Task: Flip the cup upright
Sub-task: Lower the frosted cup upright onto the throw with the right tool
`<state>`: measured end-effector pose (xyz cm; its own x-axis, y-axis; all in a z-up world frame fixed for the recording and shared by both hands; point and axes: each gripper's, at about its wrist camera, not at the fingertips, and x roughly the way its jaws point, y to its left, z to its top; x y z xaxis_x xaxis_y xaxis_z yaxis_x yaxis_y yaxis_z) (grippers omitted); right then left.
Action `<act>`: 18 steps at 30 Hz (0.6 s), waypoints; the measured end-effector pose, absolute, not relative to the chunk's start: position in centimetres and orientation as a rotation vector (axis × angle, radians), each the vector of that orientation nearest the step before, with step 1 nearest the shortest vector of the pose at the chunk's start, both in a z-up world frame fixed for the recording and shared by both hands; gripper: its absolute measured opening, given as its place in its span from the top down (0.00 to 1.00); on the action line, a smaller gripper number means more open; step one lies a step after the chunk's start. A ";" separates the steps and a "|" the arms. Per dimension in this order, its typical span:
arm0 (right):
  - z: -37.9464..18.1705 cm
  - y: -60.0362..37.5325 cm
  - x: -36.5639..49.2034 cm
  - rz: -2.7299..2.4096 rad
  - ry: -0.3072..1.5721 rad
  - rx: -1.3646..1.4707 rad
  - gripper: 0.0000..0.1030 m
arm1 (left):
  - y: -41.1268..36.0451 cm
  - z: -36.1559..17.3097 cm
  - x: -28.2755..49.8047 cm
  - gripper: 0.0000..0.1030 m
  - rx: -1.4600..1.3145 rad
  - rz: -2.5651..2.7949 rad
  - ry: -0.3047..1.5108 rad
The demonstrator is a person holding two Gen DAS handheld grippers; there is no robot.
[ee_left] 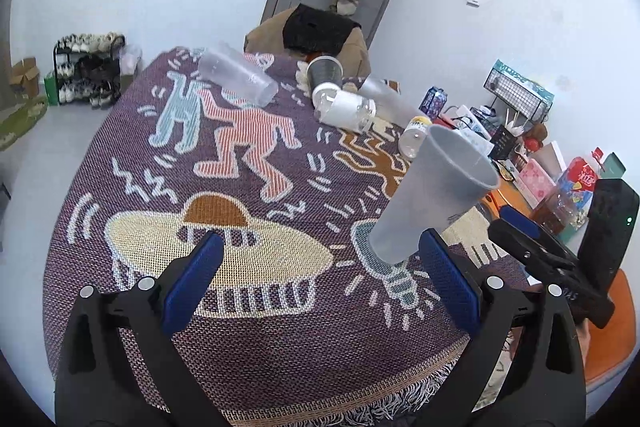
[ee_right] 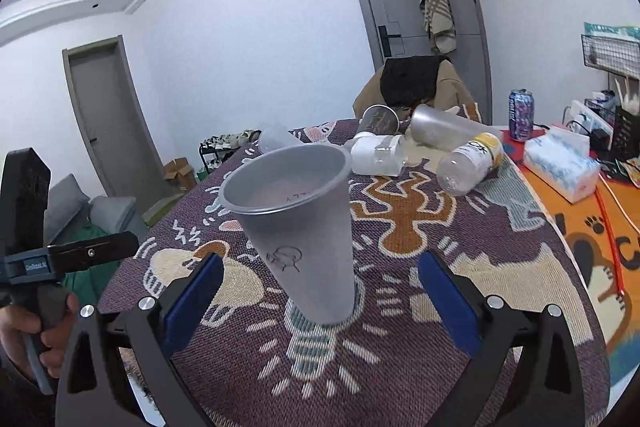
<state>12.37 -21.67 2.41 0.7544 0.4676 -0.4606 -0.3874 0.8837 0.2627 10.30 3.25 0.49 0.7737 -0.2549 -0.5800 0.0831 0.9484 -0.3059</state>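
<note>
A grey translucent cup point(ee_right: 304, 227) stands upright, mouth up, on the patterned tablecloth point(ee_right: 400, 367), on a light-bulb figure. It also shows in the left wrist view point(ee_left: 432, 195), to the right of centre. My right gripper point(ee_right: 320, 291) is open, its blue pads point(ee_right: 192, 303) on either side of the cup's base without touching it. My left gripper point(ee_left: 320, 279) is open and empty, with the cup just beyond its right pad point(ee_left: 448, 287).
Several cups and bottles lie on their sides at the table's far end: a clear cup point(ee_left: 236, 79), a dark cup point(ee_left: 326, 71), a white-labelled bottle point(ee_right: 380, 155), a yellow-capped bottle point(ee_right: 472, 163). A tissue pack point(ee_right: 560, 163), a can point(ee_right: 520, 115) and clutter stand to the right.
</note>
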 end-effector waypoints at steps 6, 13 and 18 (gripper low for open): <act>3.3 -23.0 10.4 0.478 0.525 0.176 0.07 | 2.0 2.1 8.2 0.06 -0.223 -0.165 0.588; 3.6 -23.7 8.3 0.485 0.523 0.183 0.07 | 0.7 3.2 6.3 0.06 -0.165 -0.145 0.534; 3.5 -24.3 7.6 0.474 0.531 0.185 0.07 | 0.1 3.8 4.8 0.06 -0.135 -0.119 0.495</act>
